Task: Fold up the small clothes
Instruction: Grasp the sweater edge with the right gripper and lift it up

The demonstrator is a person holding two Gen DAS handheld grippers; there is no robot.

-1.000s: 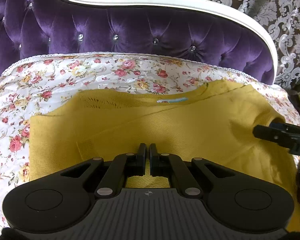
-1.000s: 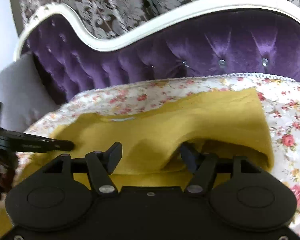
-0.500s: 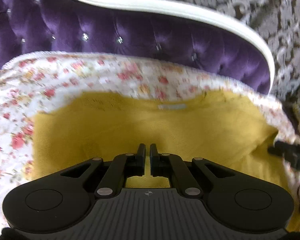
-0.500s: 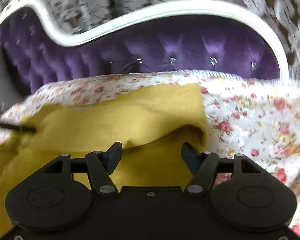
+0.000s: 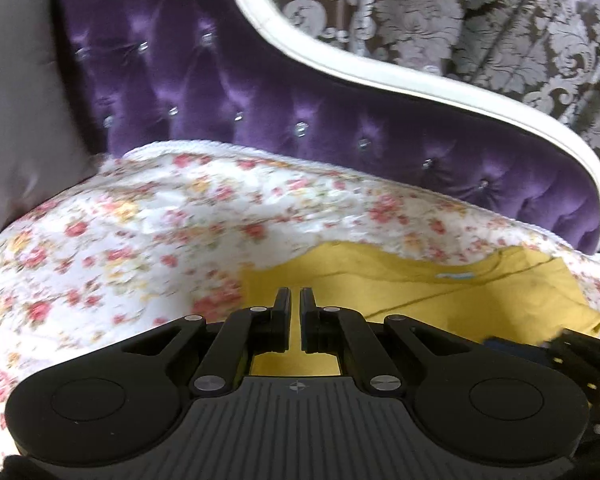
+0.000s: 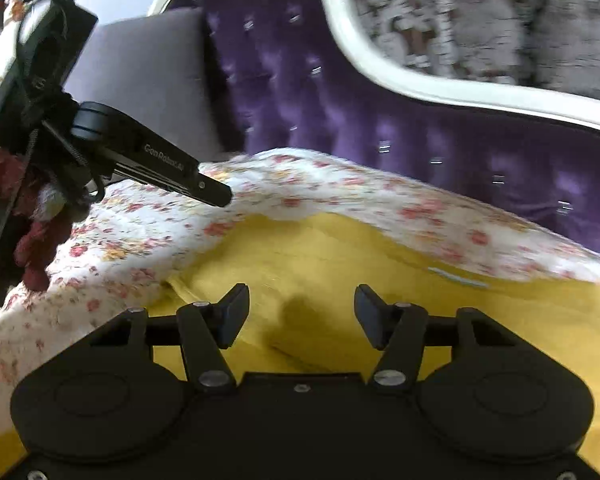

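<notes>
A mustard-yellow garment [image 5: 452, 292] lies on the floral sheet, its blue neck label [image 5: 454, 276] toward the far edge. My left gripper [image 5: 295, 300] is shut with nothing between its fingers, above the garment's left edge. It also shows in the right wrist view [image 6: 216, 196], raised above the sheet at upper left. My right gripper [image 6: 300, 308] is open and empty, low over the yellow garment [image 6: 340, 264]. Part of the right gripper [image 5: 572, 352] shows at the lower right of the left wrist view.
A floral sheet [image 5: 140, 232] covers the seat of a purple tufted sofa [image 5: 260, 92] with a white frame [image 5: 380, 76]. A grey cushion [image 5: 16, 100] stands at the left end. Patterned wallpaper [image 5: 500, 20] is behind.
Both grippers have swung left and risen. The left gripper has lifted off the garment. The garment now sits lower right in the left view. The right gripper stays open.
</notes>
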